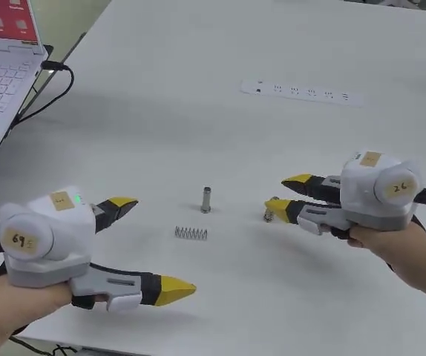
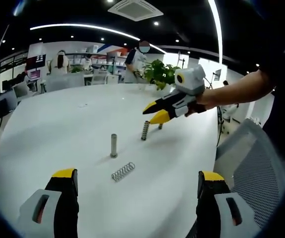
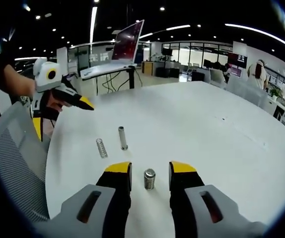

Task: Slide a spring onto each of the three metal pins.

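Bare tabletop (image 1: 198, 133) lies open around the upright pin (image 1: 206, 199), with only the loose spring (image 1: 191, 233) just beside it.

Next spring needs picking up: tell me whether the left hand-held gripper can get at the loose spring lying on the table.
Probably yes: the left hand-held gripper is open, and the loose spring lies just ahead, nothing between them.

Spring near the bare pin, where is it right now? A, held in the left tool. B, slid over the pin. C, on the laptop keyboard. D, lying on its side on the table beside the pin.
D: the spring lies flat on the table, apart from the upright bare pin, and the left tool is open and holds nothing.
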### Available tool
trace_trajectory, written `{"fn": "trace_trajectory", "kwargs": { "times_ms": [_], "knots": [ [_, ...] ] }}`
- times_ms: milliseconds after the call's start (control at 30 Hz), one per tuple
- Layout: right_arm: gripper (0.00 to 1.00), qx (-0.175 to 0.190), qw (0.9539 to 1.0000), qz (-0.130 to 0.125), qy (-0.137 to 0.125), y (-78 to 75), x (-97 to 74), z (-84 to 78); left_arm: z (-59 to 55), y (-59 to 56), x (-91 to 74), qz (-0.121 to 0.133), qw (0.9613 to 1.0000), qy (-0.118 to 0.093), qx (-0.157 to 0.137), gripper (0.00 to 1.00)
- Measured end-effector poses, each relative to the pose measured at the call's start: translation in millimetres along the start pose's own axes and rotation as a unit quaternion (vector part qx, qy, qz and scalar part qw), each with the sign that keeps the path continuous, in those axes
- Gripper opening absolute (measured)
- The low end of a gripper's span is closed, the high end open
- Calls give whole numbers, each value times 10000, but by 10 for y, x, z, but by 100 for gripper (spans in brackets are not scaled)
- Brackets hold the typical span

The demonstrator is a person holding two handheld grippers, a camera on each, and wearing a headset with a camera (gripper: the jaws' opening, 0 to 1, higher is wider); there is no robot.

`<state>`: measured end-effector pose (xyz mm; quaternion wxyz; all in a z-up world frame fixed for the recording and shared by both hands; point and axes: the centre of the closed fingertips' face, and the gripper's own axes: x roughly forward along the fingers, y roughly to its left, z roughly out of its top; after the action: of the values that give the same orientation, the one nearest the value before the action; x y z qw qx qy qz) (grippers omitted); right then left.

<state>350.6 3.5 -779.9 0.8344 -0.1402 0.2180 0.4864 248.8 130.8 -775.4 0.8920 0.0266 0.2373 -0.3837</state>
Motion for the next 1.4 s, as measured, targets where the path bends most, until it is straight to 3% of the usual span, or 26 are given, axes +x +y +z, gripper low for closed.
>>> {"fn": "trace_trajectory", "kwargs": {
  "times_ms": [233, 367, 567, 967, 1400],
  "knots": [
    [32, 192, 9995, 7, -261, 30, -149, 65, 21, -36, 22, -36, 10000, -13, 37, 98],
    [36, 733, 9943, -84, -775, -22, -269, 177, 25, -27, 23, -21, 10000, -17, 43, 98],
    [37, 758, 9940, -224, -759, -75, -385, 108, 12, -25, 20, -37, 10000, 14, 59, 98],
    [39, 855, 9931, -204, -779, 87, -483, 61, 9, 31, -2, -6, 10000, -13, 44, 98],
    [34, 766, 9961, -42, -437, 171, -500, -145, -5, 24, 14, -29, 10000, -5, 21, 98]
  ]
}}
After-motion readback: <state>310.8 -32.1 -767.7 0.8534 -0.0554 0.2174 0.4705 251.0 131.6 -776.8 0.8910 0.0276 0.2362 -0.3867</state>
